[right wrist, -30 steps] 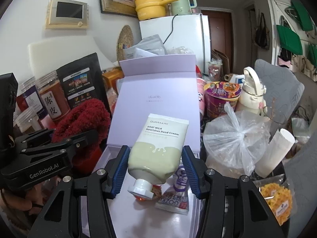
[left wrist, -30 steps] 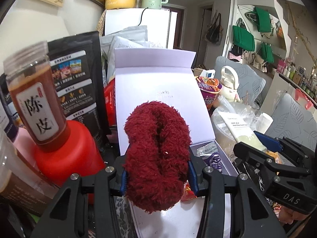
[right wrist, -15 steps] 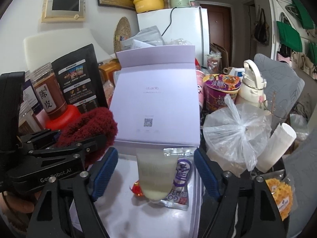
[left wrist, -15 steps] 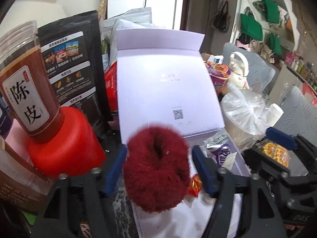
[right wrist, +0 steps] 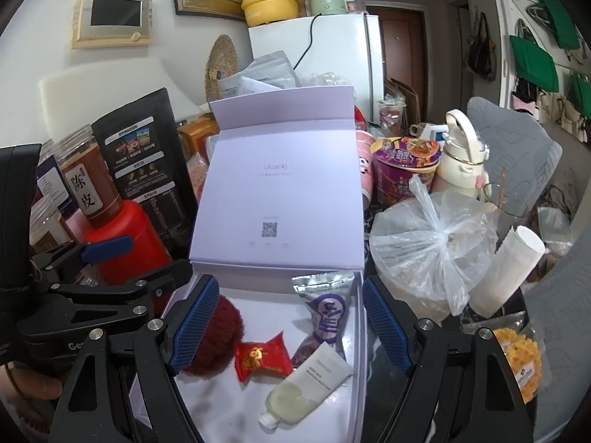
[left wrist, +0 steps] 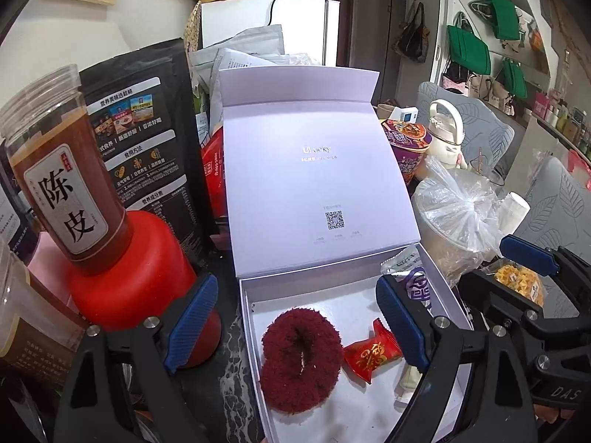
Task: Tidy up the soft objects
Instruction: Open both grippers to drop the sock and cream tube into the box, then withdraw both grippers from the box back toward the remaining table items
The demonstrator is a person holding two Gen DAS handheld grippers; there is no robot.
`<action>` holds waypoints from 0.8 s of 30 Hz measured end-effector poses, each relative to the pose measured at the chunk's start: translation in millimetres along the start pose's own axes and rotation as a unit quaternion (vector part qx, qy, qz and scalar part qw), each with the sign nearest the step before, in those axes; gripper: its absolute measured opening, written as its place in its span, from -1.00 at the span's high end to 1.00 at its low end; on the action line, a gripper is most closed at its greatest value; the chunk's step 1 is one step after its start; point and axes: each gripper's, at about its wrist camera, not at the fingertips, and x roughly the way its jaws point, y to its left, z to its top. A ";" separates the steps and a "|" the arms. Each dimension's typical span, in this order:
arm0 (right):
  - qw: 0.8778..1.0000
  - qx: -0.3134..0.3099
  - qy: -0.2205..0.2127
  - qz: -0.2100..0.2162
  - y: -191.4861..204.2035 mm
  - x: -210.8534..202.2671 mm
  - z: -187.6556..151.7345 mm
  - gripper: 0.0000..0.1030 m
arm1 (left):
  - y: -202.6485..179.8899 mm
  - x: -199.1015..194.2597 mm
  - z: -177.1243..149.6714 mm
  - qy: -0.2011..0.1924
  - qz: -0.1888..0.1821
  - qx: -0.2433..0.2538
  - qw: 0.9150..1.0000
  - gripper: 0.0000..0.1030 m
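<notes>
A dark red fluffy scrunchie (left wrist: 301, 360) lies flat on the floor of the open lilac box (left wrist: 255, 332). My left gripper (left wrist: 295, 288) hovers over it, its jaws opening, the pads clear of the scrunchie. Beside the scrunchie lies a red wrapped candy (left wrist: 371, 356). In the right wrist view a pale hand cream tube (right wrist: 306, 387) rests in the box (right wrist: 360, 332), cap toward me, below my right gripper (right wrist: 290, 295), which is open and touches nothing. A purple snack packet (right wrist: 327, 313) lies behind the tube, and the scrunchie (right wrist: 218, 336) shows at the left finger.
The box lid (right wrist: 277, 192) stands upright at the back. On the left are a jar with a red lid (left wrist: 66, 199) and a black pouch (left wrist: 144, 136). On the right are a tied plastic bag (right wrist: 432, 247), a noodle cup (right wrist: 404, 166), a paper roll (right wrist: 509, 269) and a yellow snack pack (right wrist: 521, 361).
Both grippers went from shut to open. The scrunchie dropped from the left jaws onto the box floor, and the hand cream tube fell from the right jaws into the box.
</notes>
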 end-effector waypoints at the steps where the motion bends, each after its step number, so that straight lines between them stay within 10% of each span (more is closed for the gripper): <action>1: 1.000 -0.001 0.000 -0.001 0.3 -0.3 -0.2 -0.57 | 0.6 -0.6 0.0 0.000 0.002 0.001 1.000 -0.72; 24: 1.000 -0.009 -0.014 -0.014 6.4 -45.4 -9.8 -0.57 | -11.0 -66.3 -5.4 -0.037 0.009 0.013 0.999 -0.72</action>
